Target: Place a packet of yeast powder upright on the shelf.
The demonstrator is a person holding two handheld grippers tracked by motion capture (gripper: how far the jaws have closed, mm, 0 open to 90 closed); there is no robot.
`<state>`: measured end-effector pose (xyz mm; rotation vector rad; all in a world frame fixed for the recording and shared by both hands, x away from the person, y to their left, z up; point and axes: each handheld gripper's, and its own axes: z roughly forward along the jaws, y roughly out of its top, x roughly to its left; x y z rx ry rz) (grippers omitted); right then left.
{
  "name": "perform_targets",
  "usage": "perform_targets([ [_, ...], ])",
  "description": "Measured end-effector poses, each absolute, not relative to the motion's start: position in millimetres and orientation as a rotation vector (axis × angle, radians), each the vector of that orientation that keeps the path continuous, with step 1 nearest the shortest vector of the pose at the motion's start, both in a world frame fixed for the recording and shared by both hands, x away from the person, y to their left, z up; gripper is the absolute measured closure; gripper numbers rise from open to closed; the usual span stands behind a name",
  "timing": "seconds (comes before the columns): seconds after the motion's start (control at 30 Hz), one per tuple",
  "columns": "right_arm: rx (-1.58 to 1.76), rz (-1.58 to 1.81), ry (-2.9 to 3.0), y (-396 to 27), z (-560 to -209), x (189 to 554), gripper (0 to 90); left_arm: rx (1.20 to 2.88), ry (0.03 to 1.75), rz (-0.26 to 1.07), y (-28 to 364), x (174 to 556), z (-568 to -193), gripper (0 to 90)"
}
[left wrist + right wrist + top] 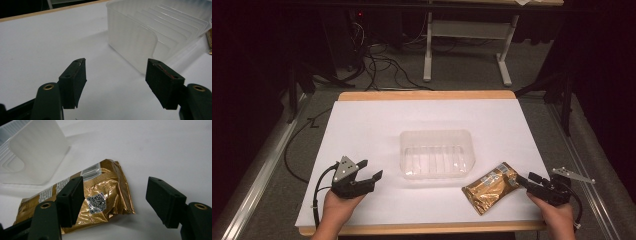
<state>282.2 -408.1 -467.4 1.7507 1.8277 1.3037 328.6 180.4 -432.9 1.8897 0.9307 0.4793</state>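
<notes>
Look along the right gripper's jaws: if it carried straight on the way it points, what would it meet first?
Most likely the gold foil packet. The right gripper stands open with the packet's crimped end just ahead, one jaw already overlapping it. The clear plastic tray lies farther off and to one side. Depth is hard to judge.

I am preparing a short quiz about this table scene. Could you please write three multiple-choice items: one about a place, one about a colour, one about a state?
1. Where does the gold foil packet lie?
A. Inside the clear plastic tray
B. On the white table cover, right of the tray
C. On the floor

2. What colour is the clear plastic tray?
A. Translucent whitish
B. Red
C. Black

3. How is the right claw now?
A. Shut on the packet
B. Shut on the tray
C. Open, its jaws apart at the packet's end

Answers:
1 B, the high view shows it beside the tray.
2 A, its ribbed bottom shows through.
3 C, the right gripper view shows a wide gap between the pads.
</notes>
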Motion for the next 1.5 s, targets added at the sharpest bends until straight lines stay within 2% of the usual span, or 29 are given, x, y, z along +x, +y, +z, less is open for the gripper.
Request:
perform_targets([
  [0.17, 1.861, 1.362, 1.818, -414, -474, 285, 28.5, 1.898, 0.933, 0.476, 180, 330, -434, 33.5],
  [0.53, 2.048, 1.603, 1.775, -417, -485, 288, 31.0, 1.915, 0.927, 0.479, 180, 328, -435, 33.5],
  [0.63, 2.104, 1.716, 1.730, -416, -488, 292, 35.0, 1.918, 0.930, 0.478, 179, 328, -436, 33.5],
  [1.1, 2.300, 1.739, 1.641, -412, -492, 308, 42.7, 1.946, 0.922, 0.487, 176, 328, -438, 33.7],
  [1.23, 2.316, 1.713, 1.656, -409, -492, 315, 47.1, 1.951, 0.921, 0.490, 176, 328, -438, 33.7],
  [1.5, 2.309, 1.619, 1.688, -407, -492, 325, 65.1, 1.960, 0.913, 0.496, 176, 328, -438, 33.9],
])
